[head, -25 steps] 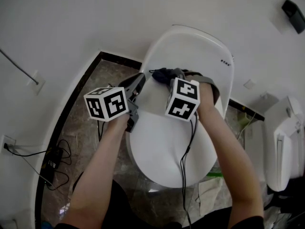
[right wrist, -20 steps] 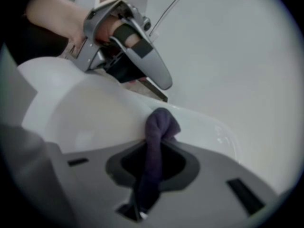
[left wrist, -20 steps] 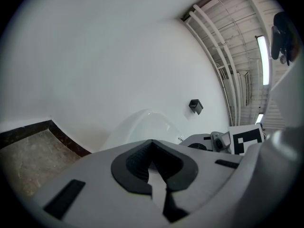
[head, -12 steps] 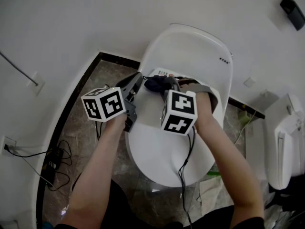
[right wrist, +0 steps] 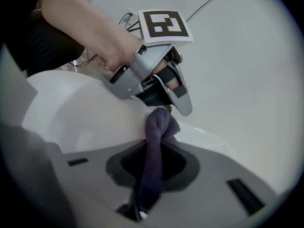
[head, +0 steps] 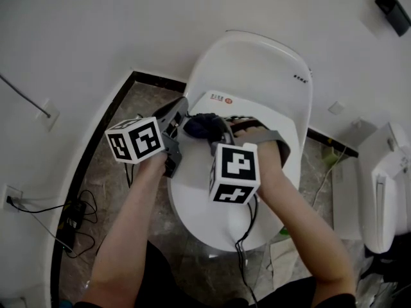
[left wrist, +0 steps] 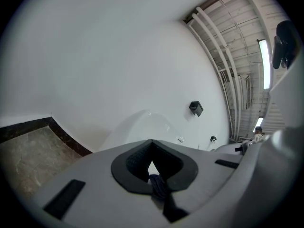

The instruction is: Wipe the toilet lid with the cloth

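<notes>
The white toilet lid (head: 202, 197) lies shut below me, with a small red-and-white label (head: 221, 98) at its back. A dark blue cloth (head: 200, 126) is bunched on the lid's back left part. My right gripper (head: 215, 132) is shut on the cloth (right wrist: 154, 160), which runs up out of its jaws. My left gripper (head: 178, 111) meets the cloth from the left, and its shut jaws pinch a strand of the cloth (left wrist: 159, 186). In the right gripper view the left gripper (right wrist: 176, 99) sits just above the cloth's bunched top.
A curved white wall (head: 96, 31) stands close behind and left of the toilet. Cables and a black adapter (head: 69, 218) lie on the brown marble floor (head: 115, 191) at left. A second white fixture (head: 385, 191) stands at right. A black box (head: 390, 2) hangs on the wall.
My right gripper has dragged the cloth left and toward me across the lid, uncovering the label at the back. My left gripper has shifted slightly left with it.
</notes>
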